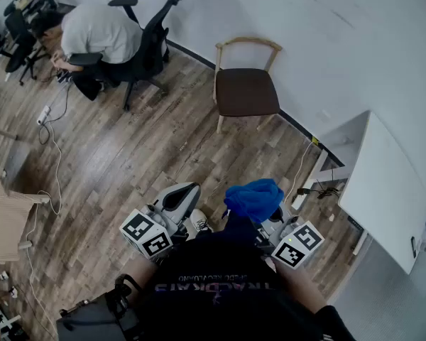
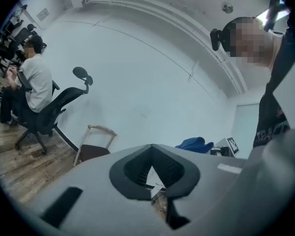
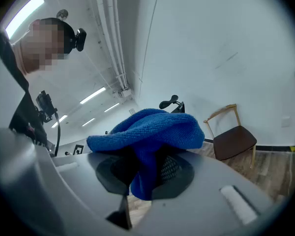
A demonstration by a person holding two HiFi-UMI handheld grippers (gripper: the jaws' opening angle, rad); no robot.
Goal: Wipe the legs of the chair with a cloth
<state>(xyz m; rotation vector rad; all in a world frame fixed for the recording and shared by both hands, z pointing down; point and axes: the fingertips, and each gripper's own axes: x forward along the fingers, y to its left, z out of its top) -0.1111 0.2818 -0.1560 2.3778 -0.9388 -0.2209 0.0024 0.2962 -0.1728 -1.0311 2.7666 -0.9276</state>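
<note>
A wooden chair with a brown seat stands against the white wall, well ahead of both grippers; its pale legs rest on the wood floor. It also shows small in the left gripper view as the chair and in the right gripper view as the chair. My right gripper is shut on a blue cloth, which bunches over the jaws as the cloth. My left gripper is held beside it, shut and empty. Both are close to my body.
A person sits in a black office chair at the far left. A white desk stands to the right with cables under it. A power strip and cord lie on the floor at left, near a beige seat.
</note>
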